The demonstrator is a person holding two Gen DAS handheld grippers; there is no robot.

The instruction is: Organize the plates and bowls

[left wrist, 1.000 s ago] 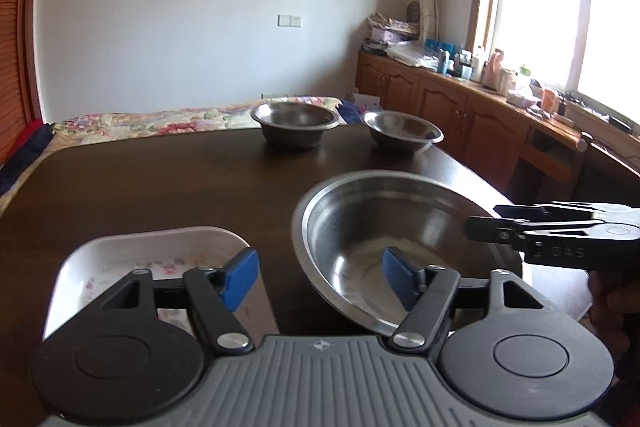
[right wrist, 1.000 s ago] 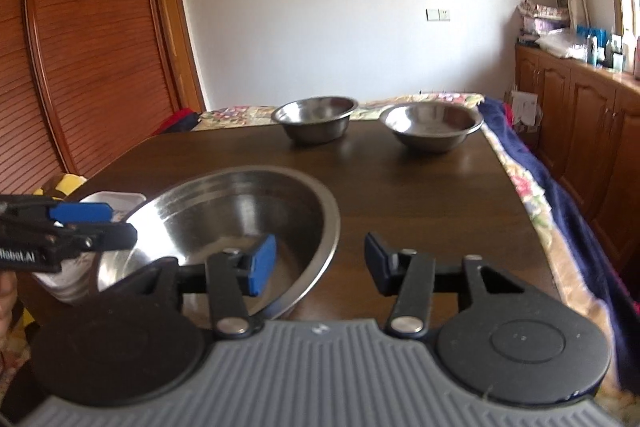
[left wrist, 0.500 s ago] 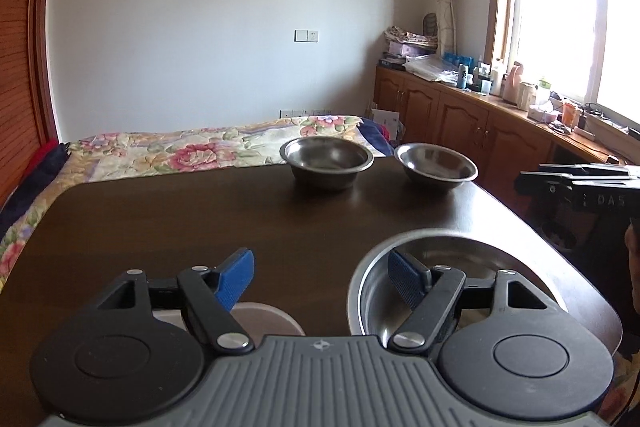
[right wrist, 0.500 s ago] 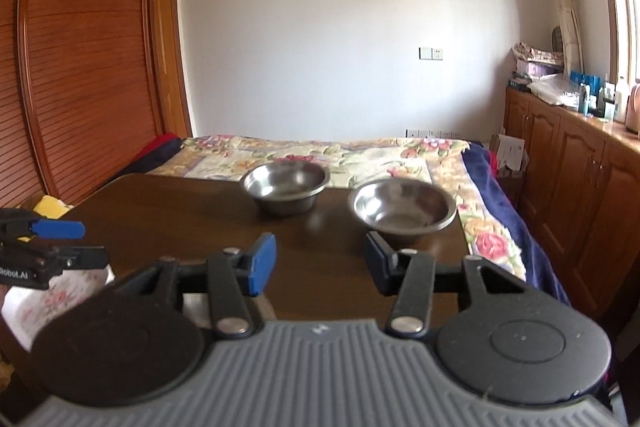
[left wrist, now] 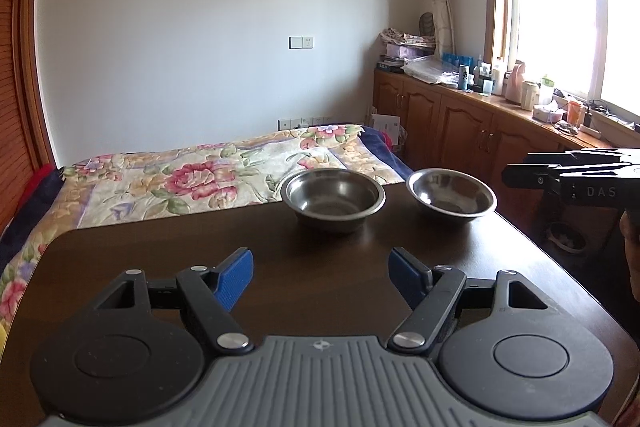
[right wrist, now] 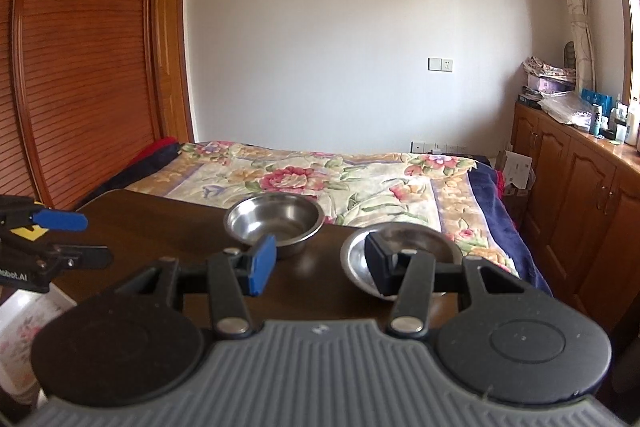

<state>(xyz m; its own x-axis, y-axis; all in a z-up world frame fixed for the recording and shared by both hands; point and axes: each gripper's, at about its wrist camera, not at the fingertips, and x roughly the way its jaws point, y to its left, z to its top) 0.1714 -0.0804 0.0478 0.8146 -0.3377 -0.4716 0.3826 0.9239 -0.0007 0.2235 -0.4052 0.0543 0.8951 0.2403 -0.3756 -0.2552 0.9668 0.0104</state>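
Since a second ago both your views have tilted up: the large steel bowl that filled the lower frames has dropped out of sight, and only a sliver of the floral white dish [right wrist: 24,311] shows, lower left of the right wrist view. Your left gripper [left wrist: 320,277] has its fingers spread wide, nothing between them, hovering over bare dark table [left wrist: 160,251] at lower centre. Your right gripper [right wrist: 316,261] is likewise released and empty; its right pad overlaps the nearer small bowl [right wrist: 420,237] in the frame, but whether it touches the rim cannot be told. Likely reading: you're done near the big bowl and lining up on the far pair. Flat-bottomed steel bowl [left wrist: 334,197] sits centre frame in the left wrist view, the rounder one just right of it, close but apart, both near the table's far edge. Both look empty, only reflections inside. Neither is stacked yet
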